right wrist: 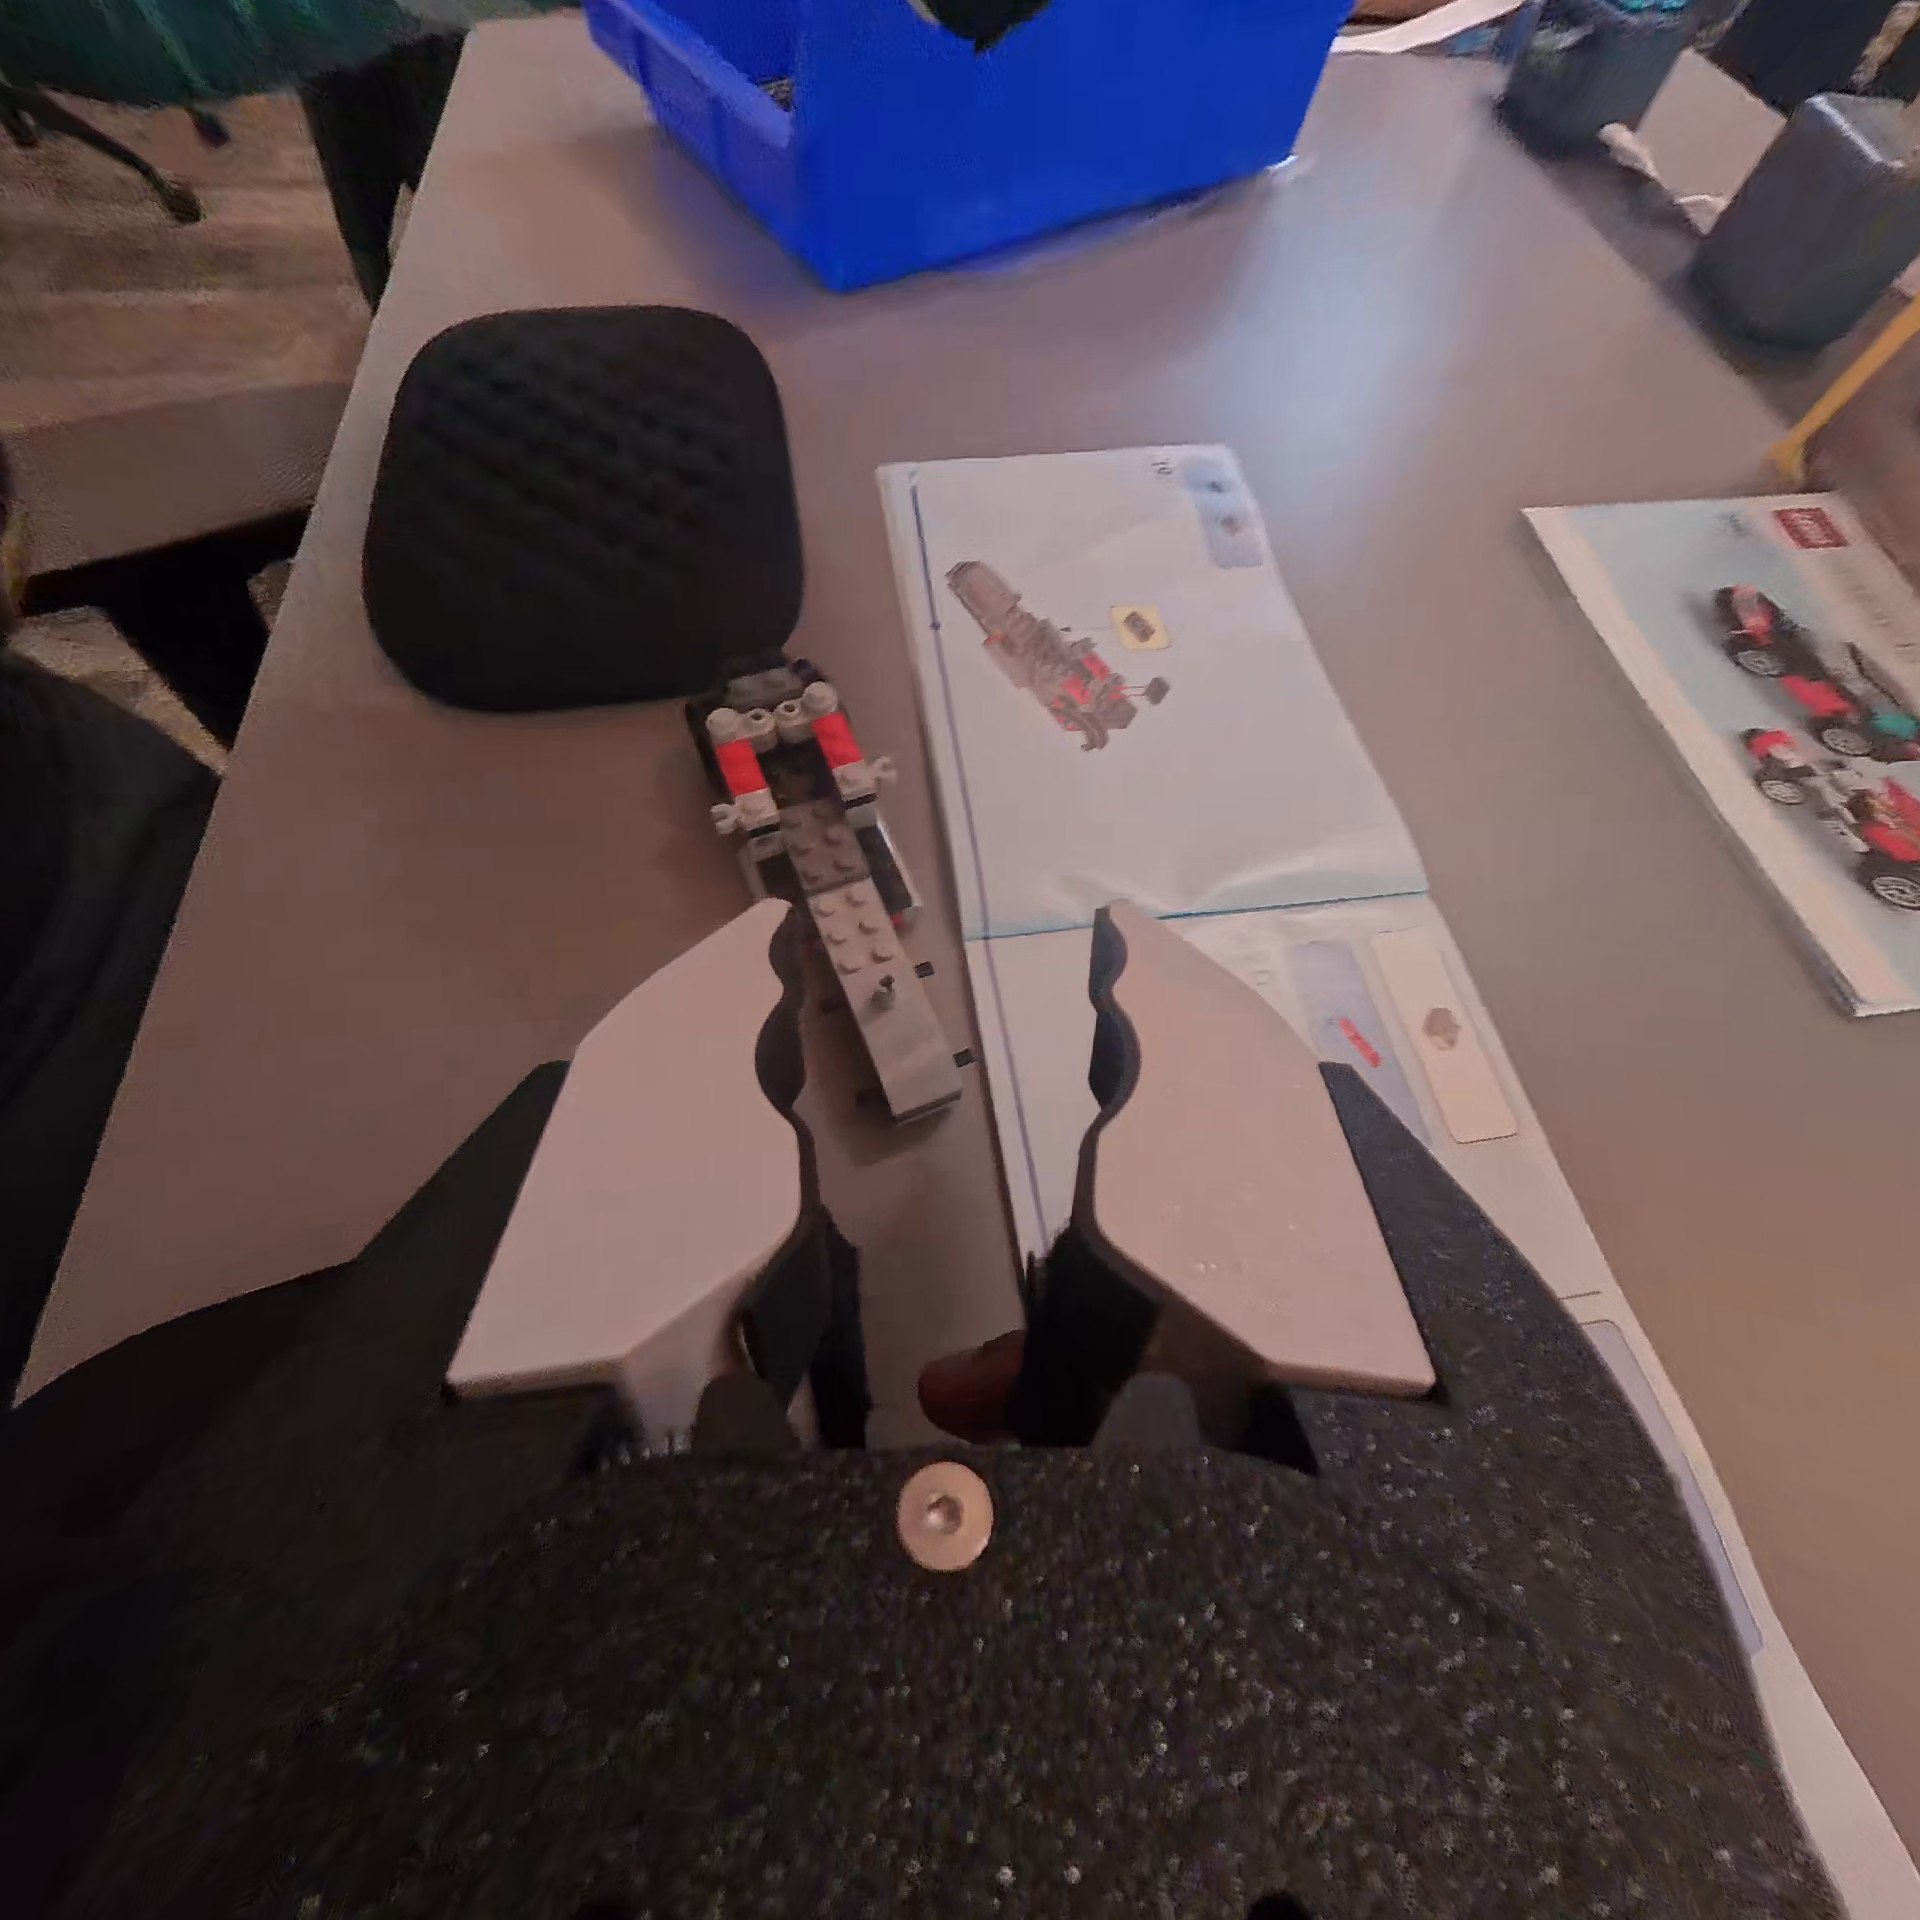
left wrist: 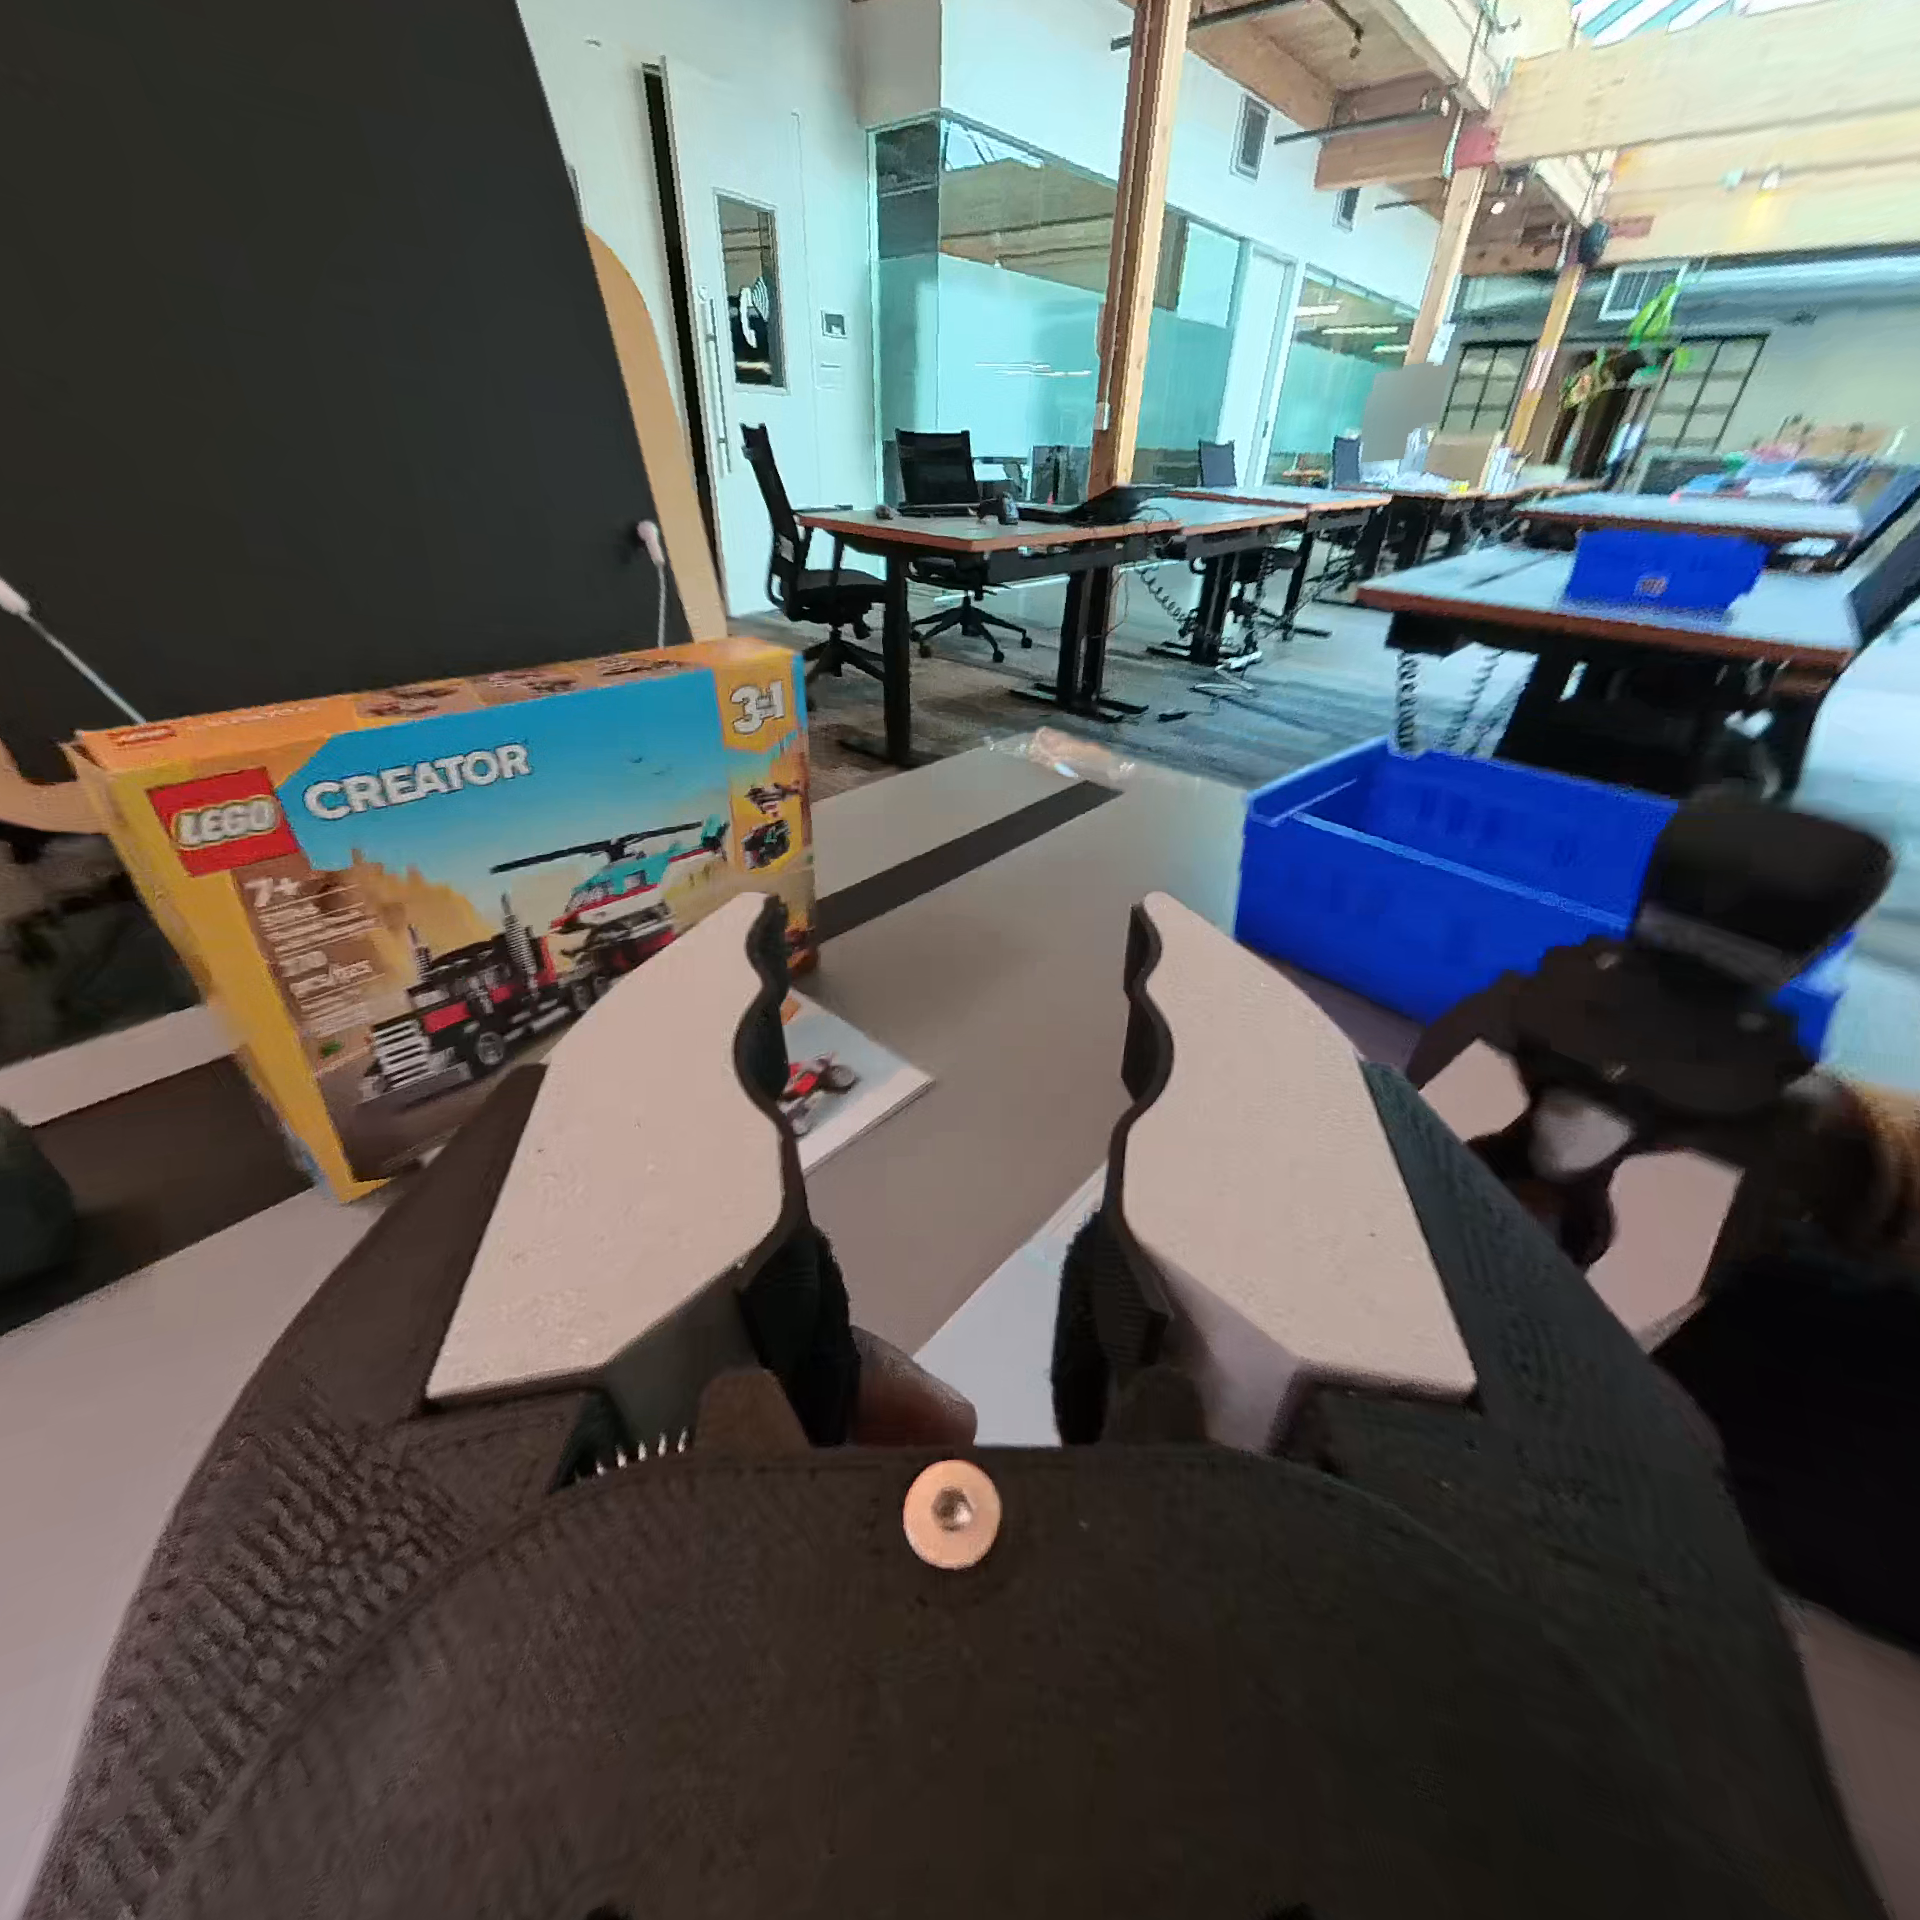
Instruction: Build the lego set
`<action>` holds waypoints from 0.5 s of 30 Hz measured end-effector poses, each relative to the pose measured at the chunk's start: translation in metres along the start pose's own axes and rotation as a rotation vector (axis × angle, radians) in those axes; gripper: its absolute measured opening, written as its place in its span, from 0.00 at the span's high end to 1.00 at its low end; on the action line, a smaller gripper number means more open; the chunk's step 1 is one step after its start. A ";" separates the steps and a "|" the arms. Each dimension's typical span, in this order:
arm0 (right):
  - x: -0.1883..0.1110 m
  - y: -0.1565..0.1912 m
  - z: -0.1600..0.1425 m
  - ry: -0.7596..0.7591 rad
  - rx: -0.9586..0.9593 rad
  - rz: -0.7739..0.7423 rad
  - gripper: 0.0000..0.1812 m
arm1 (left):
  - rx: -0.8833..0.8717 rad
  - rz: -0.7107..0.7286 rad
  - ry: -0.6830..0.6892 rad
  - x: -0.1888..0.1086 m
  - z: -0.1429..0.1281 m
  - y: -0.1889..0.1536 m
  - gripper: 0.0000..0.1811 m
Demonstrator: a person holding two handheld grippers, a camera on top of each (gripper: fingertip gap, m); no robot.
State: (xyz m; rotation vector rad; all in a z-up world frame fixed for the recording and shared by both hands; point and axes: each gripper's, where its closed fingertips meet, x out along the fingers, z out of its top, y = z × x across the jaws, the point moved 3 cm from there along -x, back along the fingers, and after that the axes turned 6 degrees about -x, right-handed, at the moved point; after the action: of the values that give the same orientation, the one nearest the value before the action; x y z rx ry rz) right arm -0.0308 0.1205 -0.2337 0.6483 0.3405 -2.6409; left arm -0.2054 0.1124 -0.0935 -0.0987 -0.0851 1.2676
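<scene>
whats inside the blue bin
The blue bin shows only bare blue inner walls and a divider in the left wrist view. Its floor is hidden by the near wall, so any bricks inside cannot be seen.

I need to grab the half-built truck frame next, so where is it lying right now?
In the right wrist view, the half-built frame lies flat on the grey table, between the black pad and the open instruction booklet, just ahead of the open right gripper.
</scene>
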 end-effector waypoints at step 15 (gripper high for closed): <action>-0.018 -0.016 0.001 -0.001 0.029 -0.171 0.60 | -0.108 0.020 -0.098 0.026 0.002 -0.027 0.66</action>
State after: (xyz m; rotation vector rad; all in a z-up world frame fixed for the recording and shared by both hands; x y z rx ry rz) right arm -0.0240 0.1401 -0.2218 0.6539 0.3734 -2.8135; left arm -0.1723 0.1291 -0.0879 -0.1301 -0.2377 1.2878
